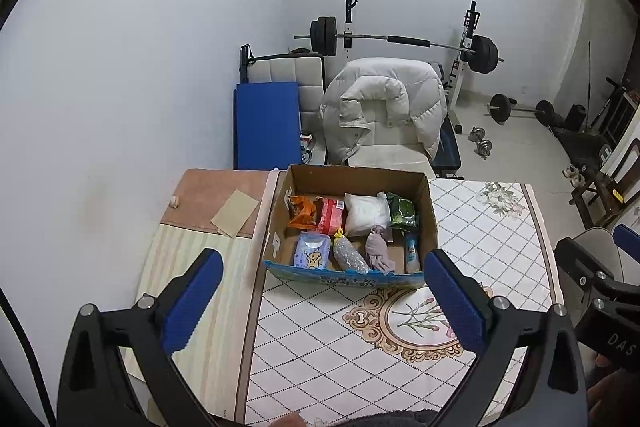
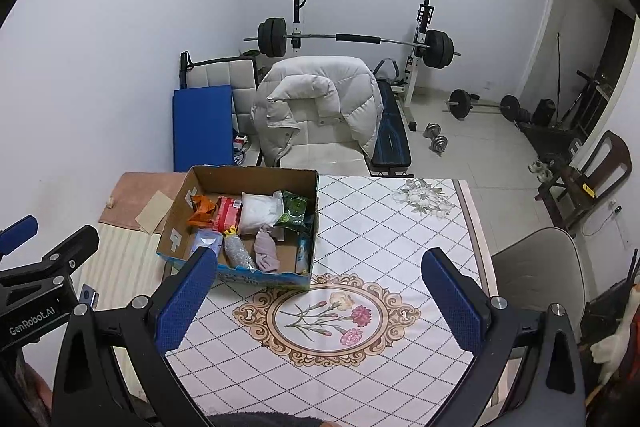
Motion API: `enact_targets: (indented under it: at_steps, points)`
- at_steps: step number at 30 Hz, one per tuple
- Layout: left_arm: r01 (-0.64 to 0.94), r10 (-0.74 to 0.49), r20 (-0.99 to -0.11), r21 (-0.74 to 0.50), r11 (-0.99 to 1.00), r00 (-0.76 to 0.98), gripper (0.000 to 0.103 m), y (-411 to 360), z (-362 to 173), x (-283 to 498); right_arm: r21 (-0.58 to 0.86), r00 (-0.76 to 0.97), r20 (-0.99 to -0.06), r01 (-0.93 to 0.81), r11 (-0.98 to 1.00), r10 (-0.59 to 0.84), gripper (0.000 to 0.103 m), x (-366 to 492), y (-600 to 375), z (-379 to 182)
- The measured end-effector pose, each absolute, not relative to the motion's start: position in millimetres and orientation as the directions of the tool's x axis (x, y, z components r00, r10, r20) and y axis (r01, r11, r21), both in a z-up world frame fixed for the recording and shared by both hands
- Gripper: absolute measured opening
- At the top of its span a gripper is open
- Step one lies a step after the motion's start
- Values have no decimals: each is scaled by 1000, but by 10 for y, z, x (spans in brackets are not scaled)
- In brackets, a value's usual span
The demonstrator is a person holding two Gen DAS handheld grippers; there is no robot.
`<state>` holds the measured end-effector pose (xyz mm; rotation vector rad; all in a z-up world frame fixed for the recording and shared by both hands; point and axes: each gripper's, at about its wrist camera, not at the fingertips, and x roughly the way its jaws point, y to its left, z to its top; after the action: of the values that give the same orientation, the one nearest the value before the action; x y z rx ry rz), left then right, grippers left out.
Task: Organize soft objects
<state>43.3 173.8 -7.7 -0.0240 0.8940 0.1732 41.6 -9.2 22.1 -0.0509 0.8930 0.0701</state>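
A cardboard box [image 1: 429, 211] [image 2: 172, 215] stands on the table and holds soft packs: an orange bag [image 1: 302, 213], a red pack [image 1: 330, 215], a white pouch [image 1: 366, 213] [image 2: 258, 211], a green pack [image 1: 402, 213] [image 2: 294, 209], a blue tissue pack [image 1: 312, 255], a clear beaded bag [image 1: 350, 257] [image 2: 239, 253] and a grey-pink cloth [image 1: 378, 251] [image 2: 266, 251]. My left gripper [image 1: 324, 299] is open and empty, in front of the box. My right gripper [image 2: 320, 295] is open and empty, to the right of the box over the floral medallion [image 2: 326, 319].
The table has a diamond-pattern cloth [image 2: 400, 235] and a striped mat [image 1: 196, 267] with a brown mat [image 1: 212, 195] on the left. A chair with a white puffy jacket [image 1: 380, 103] stands behind the table. A grey chair [image 2: 536, 267] stands at the right. Weights lie on the floor beyond.
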Motion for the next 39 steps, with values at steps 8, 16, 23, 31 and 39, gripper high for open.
enact_targets:
  at_steps: [8, 16, 23, 31, 39]
  points:
    - [-175, 161, -770, 64, 982, 618, 103, 1737, -45, 454, -21, 634, -773, -76, 997, 32, 103, 419, -94, 152]
    - [-175, 160, -771, 64, 983, 617, 103, 1737, -43, 447, -31, 637, -770, -82, 996, 29, 103, 381, -73, 159]
    - [-174, 162, -770, 67, 982, 618, 103, 1739, -45, 455, -35, 638, -770, -82, 996, 25, 103, 360, -71, 152]
    - [-173, 157, -772, 62, 983, 616, 103, 1727, -44, 428, -42, 640, -768, -91, 995, 26, 103, 352, -77, 156]
    - [-172, 154, -771, 59, 983, 618, 103, 1740, -44, 421, -44, 643, -765, -95, 995, 27, 103, 336, -82, 155]
